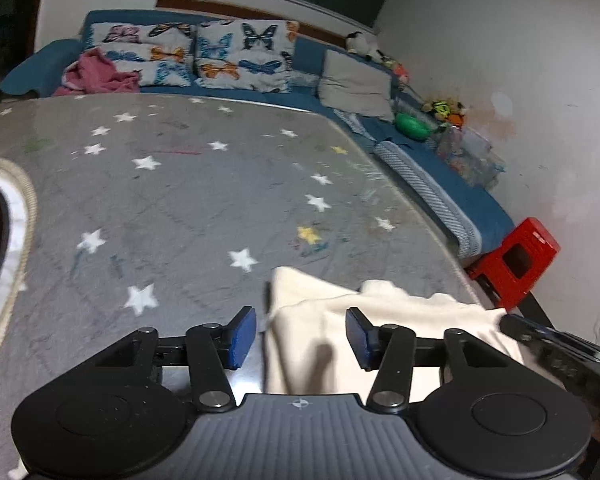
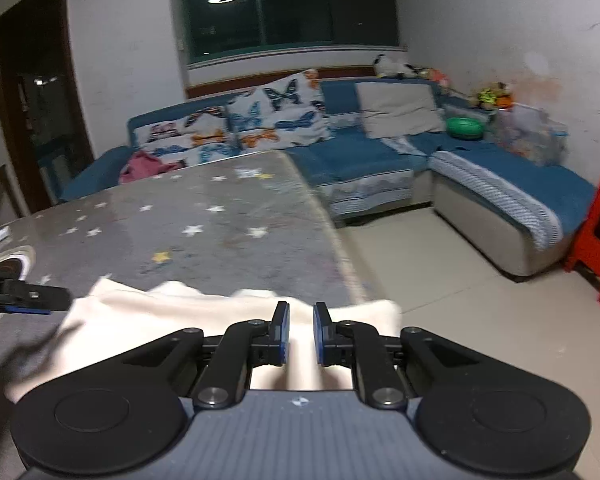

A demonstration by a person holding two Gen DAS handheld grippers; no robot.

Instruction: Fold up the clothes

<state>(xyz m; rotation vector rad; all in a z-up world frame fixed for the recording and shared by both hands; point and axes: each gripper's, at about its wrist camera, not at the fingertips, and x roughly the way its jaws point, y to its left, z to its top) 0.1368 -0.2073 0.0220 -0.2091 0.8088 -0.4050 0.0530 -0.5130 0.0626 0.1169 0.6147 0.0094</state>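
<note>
One cream garment (image 2: 148, 320) lies bunched at the near right corner of the worktop (image 1: 180, 200), its long axis running side to side along the near edge, one end reaching the right edge. The left claw (image 1: 301, 338) hangs over the cloth's left part, its blue pads wide apart and gripping nothing. The right claw (image 2: 301, 334) hovers above the cloth's right end, pads narrowly apart with cloth showing between them. Beyond stand a blue sofa (image 2: 364, 160) and a red stool (image 1: 516, 260).
</note>
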